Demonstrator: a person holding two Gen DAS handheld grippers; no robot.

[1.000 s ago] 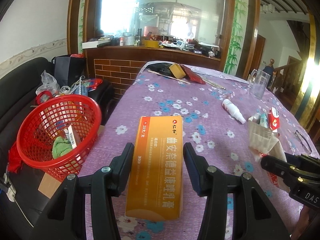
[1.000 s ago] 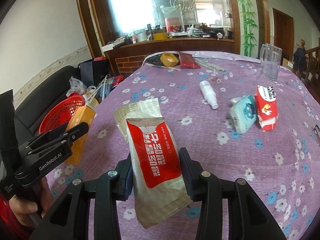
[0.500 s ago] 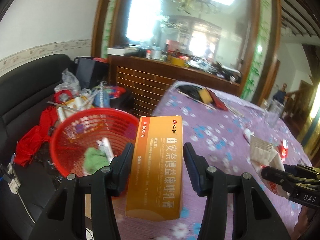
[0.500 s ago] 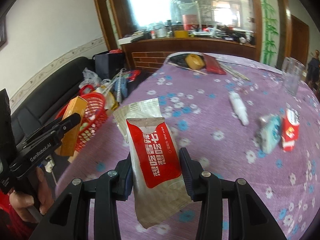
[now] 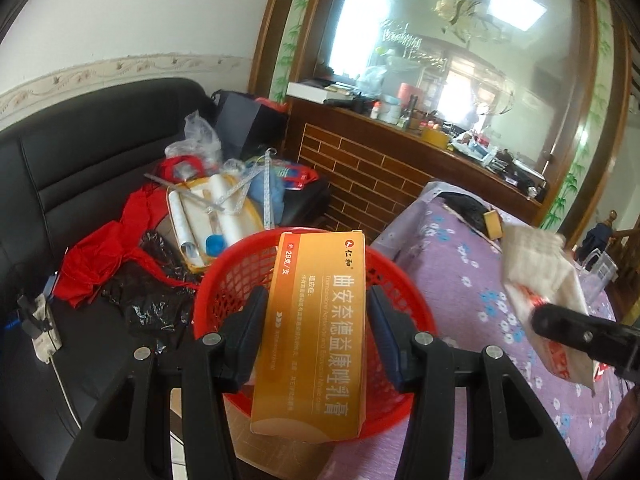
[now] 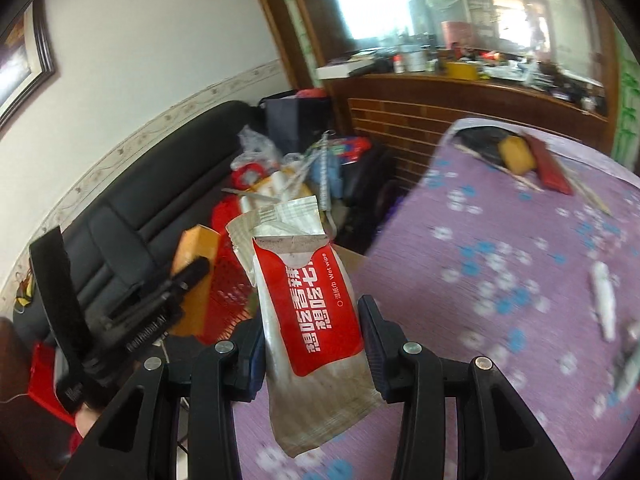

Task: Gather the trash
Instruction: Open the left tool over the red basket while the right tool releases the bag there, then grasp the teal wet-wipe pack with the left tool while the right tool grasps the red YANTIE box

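Purple flowered cloth covers the table (image 5: 460,264) at right. At frame centre the red basket (image 5: 240,276) sits below the left gripper (image 5: 316,320), jaws pinching an orange box (image 5: 316,332). The right gripper (image 6: 312,332), tilted downward, clamps a wet-wipe packet (image 6: 316,300).

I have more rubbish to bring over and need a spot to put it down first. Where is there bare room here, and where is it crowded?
The purple tablecloth beside the red basket lies bare up to the dark things at its far end. The black sofa seat left of the red cloth is open too. Behind the basket, bags and rolls crowd the sofa.
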